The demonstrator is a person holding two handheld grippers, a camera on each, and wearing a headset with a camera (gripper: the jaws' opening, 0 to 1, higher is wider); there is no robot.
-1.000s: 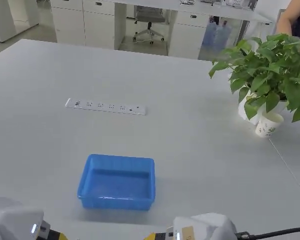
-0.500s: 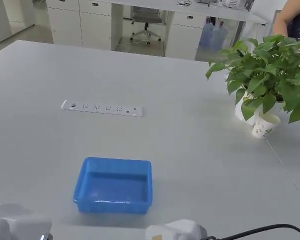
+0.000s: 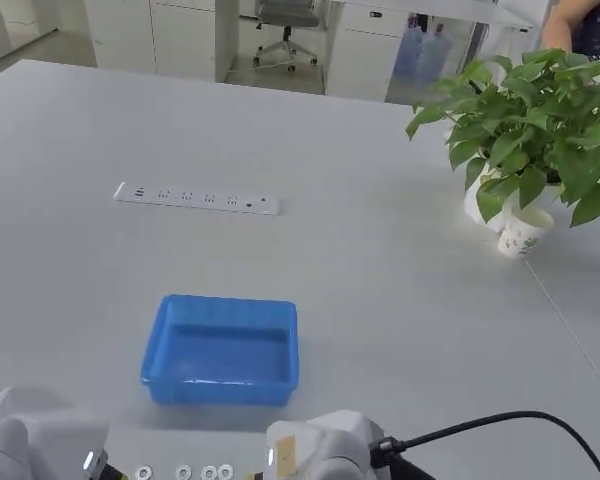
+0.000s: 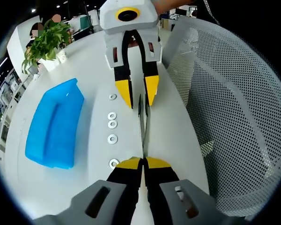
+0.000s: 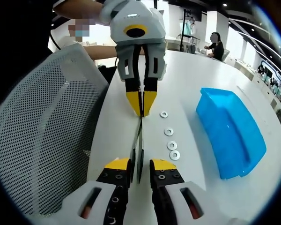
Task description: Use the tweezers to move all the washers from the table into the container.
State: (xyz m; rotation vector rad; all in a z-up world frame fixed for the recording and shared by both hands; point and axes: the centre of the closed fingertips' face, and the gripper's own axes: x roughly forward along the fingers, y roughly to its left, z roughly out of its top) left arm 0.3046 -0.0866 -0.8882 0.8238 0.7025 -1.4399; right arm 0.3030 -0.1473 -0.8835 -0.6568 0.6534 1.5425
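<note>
Between its yellow-tipped jaws, the left gripper [image 4: 144, 163] is pinching one end of the tweezers [image 4: 143, 126], the jaws closed tight on them. Facing it along the same line, the right gripper [image 5: 140, 165] is holding its jaws apart on either side of the tweezers' other end, with a gap showing on each side, so it is not gripping them. The tweezers are running low over the near edge of the table [image 3: 380, 250]; whether they are touching it I cannot tell.

Just beside the tweezers, on the container's side, the washers [image 4: 112, 138] are lying flat on the table in a loose row, none of them being held. The left gripper view is showing five: one by its own jaw, three bunched in the middle, one by the right gripper's tip. The right gripper view is giving four, and the head view is giving four as well, at its bottom edge between the two gripper bodies.

Beyond the row, well apart from it, one blue container [image 3: 220, 385] is sitting on the table.

Farther out, the head view is showing one white power strip [image 3: 195, 198], one leafy plant [image 3: 530, 130] with one paper cup [image 3: 523, 240] touching its pot, and a black cable [image 3: 500, 425] trailing from the right gripper. Both gripper views are showing a mesh chair [image 4: 225, 93] behind the table edge.
</note>
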